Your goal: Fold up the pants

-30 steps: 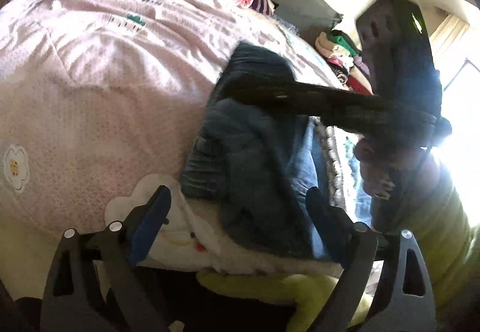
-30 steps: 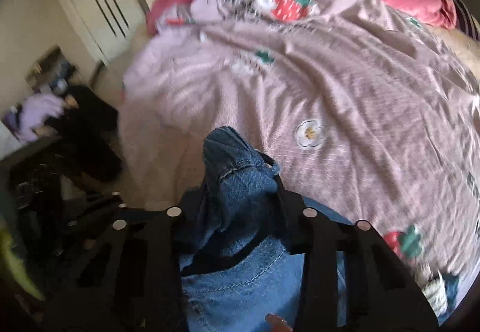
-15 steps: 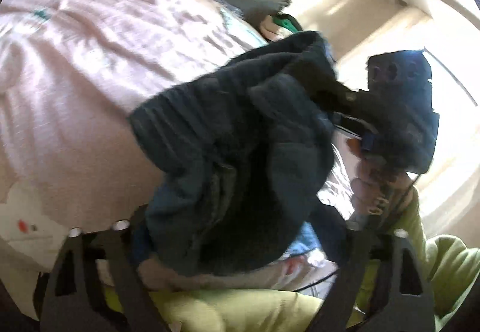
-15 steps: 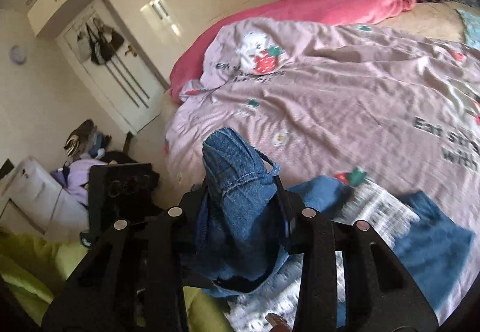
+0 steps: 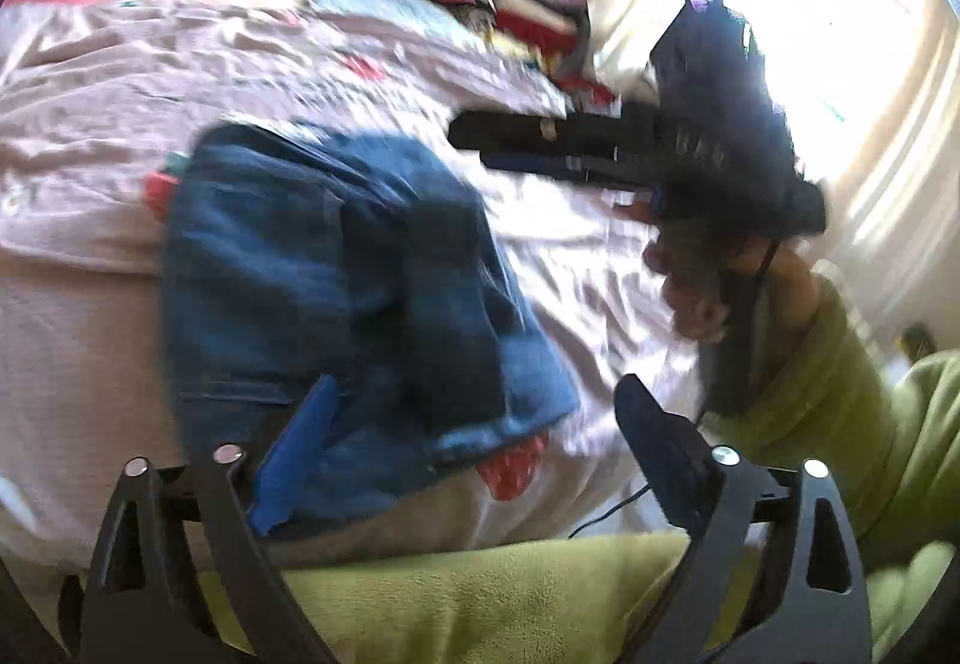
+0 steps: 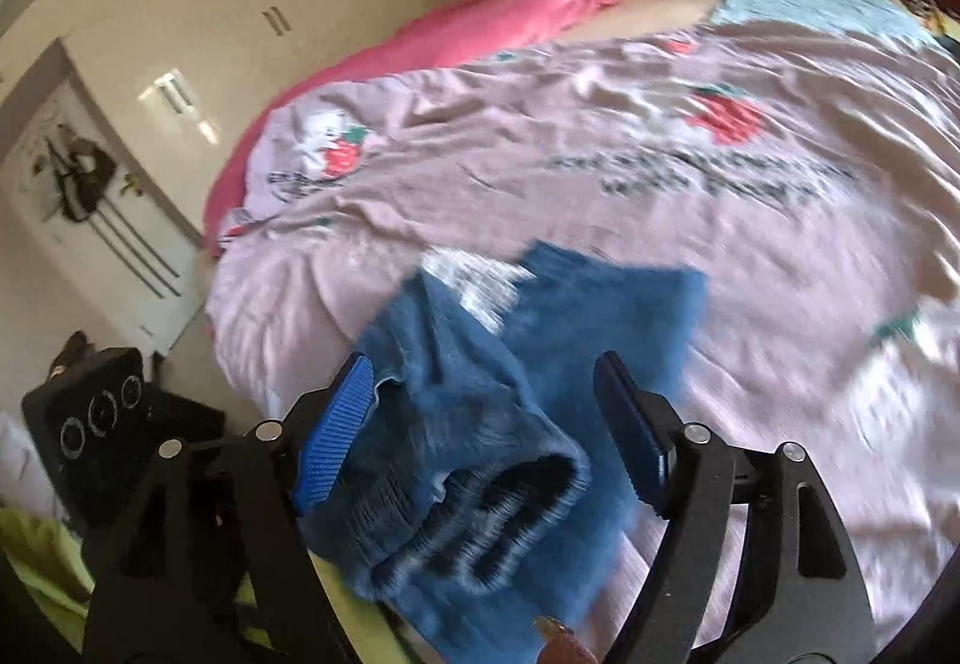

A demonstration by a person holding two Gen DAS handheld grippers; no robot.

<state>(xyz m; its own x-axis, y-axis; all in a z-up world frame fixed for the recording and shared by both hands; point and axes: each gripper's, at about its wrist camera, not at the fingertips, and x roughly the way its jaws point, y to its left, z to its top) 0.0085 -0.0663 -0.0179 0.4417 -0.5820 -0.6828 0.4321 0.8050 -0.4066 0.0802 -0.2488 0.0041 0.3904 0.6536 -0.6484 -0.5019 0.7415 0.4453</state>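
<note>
Now lying released on the pale pink printed bedspread (image 5: 90, 81): the blue denim pants (image 5: 336, 292), folded into a squat bundle, where half a second before hung bunched and lifted off the bed. Left gripper (image 5: 474, 424) opening wide, blue pads clear of the cloth, only the bundle's near edge lying below the pad at eight o'clock; no pinch seen. Further right, at two o'clock in that view, the right gripper (image 5: 528, 141) held in a hand (image 5: 696, 268) with a green sleeve, off the cloth. In the right wrist view, right gripper (image 6: 486, 418) also opening, ribbed waistband of the pants (image 6: 480, 514) loose between the pads, where earlier clamped tight. Judged: fold carried over and dropped, pants (image 6: 558, 316) probably folded, perhaps needing only a smoothing pass. Stack of folded clothes (image 5: 516, 3) at twelve o'clock, well apart.
</note>
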